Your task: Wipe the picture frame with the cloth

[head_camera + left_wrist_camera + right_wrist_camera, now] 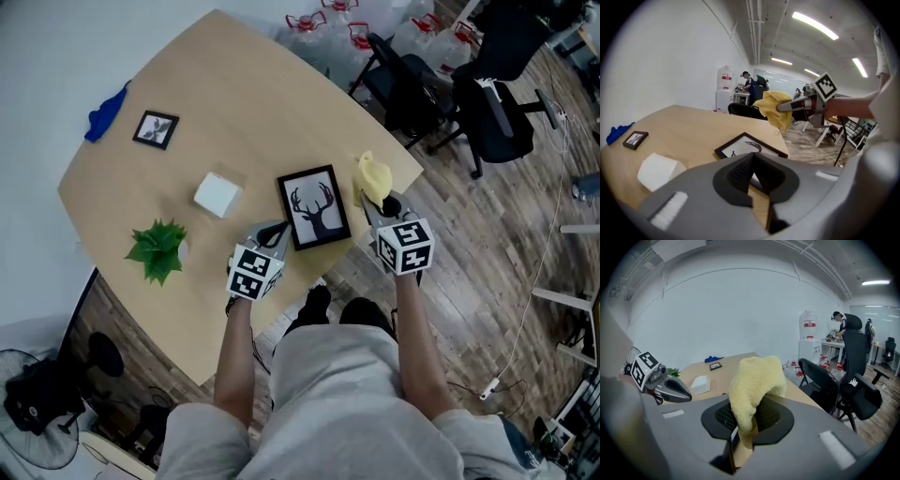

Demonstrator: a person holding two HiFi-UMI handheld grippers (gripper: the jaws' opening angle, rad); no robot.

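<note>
The yellow cloth (754, 380) is clamped between the closed fingers of the right gripper (382, 211) and held over the right edge of the worktop (234, 112), just right of the picture frame (314, 208). The frame is laid flat near the near edge. The left gripper (275, 232) is positioned at the frame's near left corner, its fingers drawn together on nothing.

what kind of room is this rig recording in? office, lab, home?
Most likely an open-plan office or lab workspace: black swivel office chairs beside the wooden table, a water dispenser, spare water jugs on the floor, and long ceiling strip lights.
</note>
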